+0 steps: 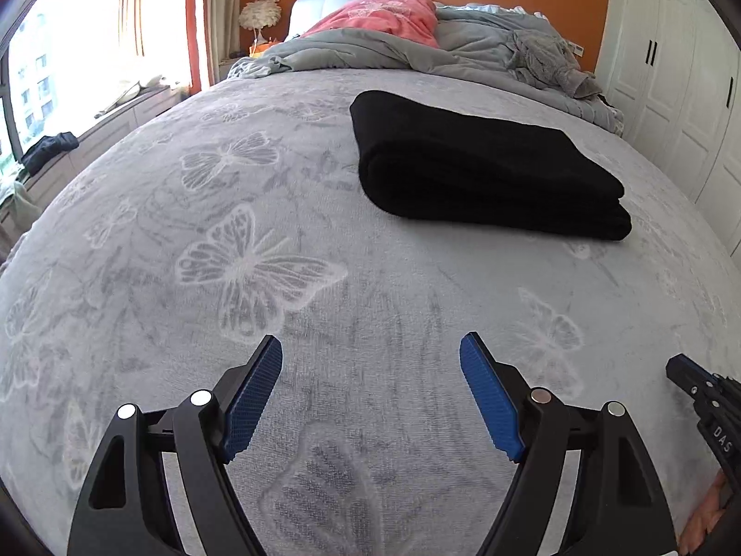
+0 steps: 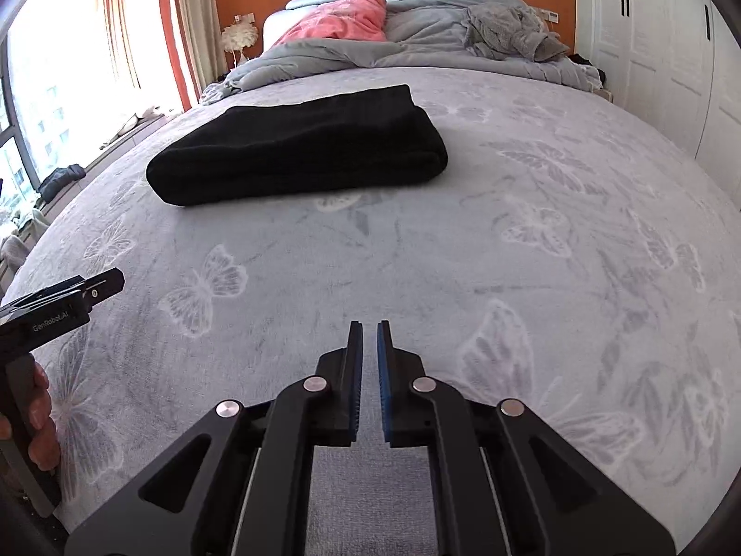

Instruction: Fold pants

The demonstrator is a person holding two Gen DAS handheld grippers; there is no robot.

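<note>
Daylight floods in from the window (image 1: 69, 60) on the left, blown out to white glare. The bedspread (image 1: 370, 278) is evenly lit with soft shadows. Fisheye distortion bulges both views; the corners are dark, and the black pants (image 1: 486, 171) lose detail.

The left gripper (image 1: 370, 398) is hovering over the butterfly-patterned bed (image 1: 259, 268), its jaws spread wide and holding nothing. Black folded pants (image 1: 486, 171) are lying ahead, well apart. The right gripper (image 1: 708, 398) is showing at the right edge.
</note>
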